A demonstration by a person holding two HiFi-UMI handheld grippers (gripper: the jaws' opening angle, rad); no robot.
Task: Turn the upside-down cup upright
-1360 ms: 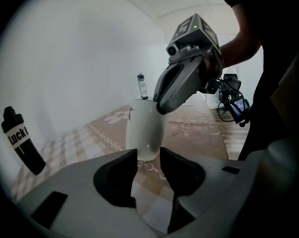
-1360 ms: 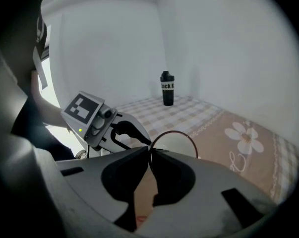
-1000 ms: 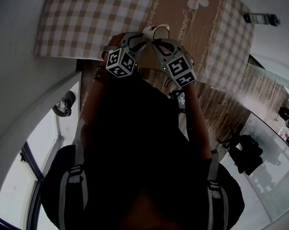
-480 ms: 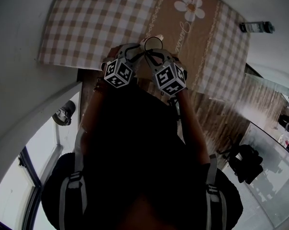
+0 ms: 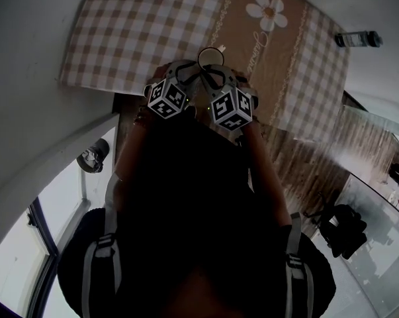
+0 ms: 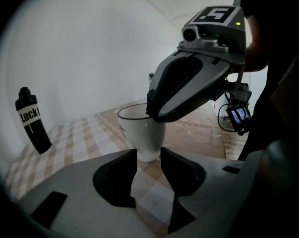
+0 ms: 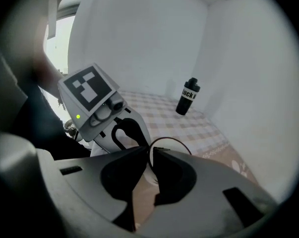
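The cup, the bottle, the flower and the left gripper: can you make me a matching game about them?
1 white cup
2 black bottle
3 daisy print
4 left gripper

A on the tablecloth, in its brown band
B jaws apart
C open mouth facing up
D capped, far from the grippers

Pairs: 1-C, 2-D, 3-A, 4-B

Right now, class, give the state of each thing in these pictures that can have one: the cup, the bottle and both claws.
cup, upright, mouth up, standing on the tablecloth.
bottle, upright, cap on.
left claw, open, the cup's base at its tips, not gripped.
right claw, on the cup's rim, which sits between its jaws as they open.
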